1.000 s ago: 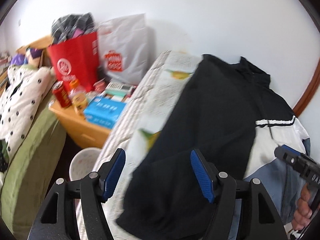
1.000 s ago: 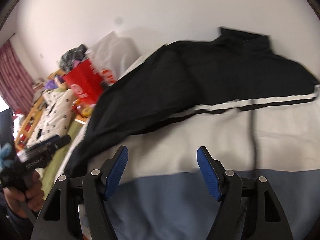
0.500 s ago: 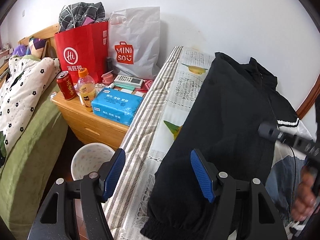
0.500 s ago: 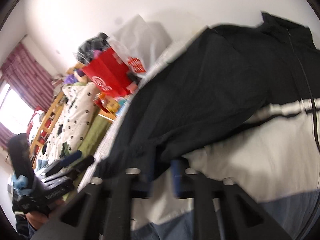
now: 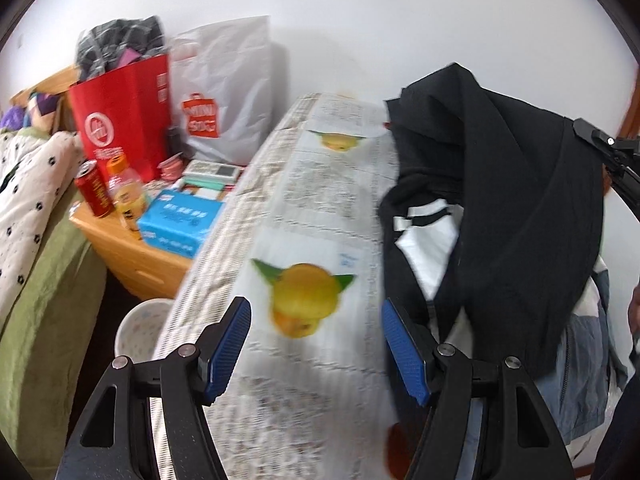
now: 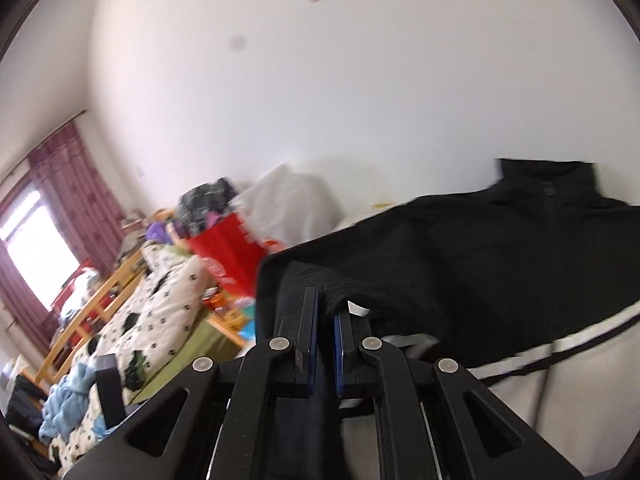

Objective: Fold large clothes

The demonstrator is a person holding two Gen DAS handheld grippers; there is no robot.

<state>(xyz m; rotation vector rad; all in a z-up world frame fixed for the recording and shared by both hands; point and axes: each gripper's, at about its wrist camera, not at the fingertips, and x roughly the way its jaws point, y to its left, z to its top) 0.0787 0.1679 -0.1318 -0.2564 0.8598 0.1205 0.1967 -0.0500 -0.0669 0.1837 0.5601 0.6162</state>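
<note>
A black, white and grey-blue jacket (image 5: 520,208) lies on the table with the fruit-print cloth (image 5: 304,240). Its black sleeve is lifted and draped over to the right. My right gripper (image 6: 326,320) is shut on the black sleeve cuff (image 6: 340,292) and holds it up above the jacket's body (image 6: 500,260). In the left wrist view the right gripper's body (image 5: 608,148) shows at the far right, above the jacket. My left gripper (image 5: 316,344) is open and empty, over the bare cloth just left of the jacket.
A wooden nightstand (image 5: 132,240) left of the table carries a red bag (image 5: 120,120), a white bag (image 5: 224,92), a can (image 5: 94,194), a bottle (image 5: 126,192) and a blue tissue pack (image 5: 180,216). A white bin (image 5: 140,328) stands below. A bed (image 5: 36,220) is at far left.
My right gripper has shut on the black sleeve and lifted it up and to the right, baring the cloth. My left gripper stays open and has shifted a little.
</note>
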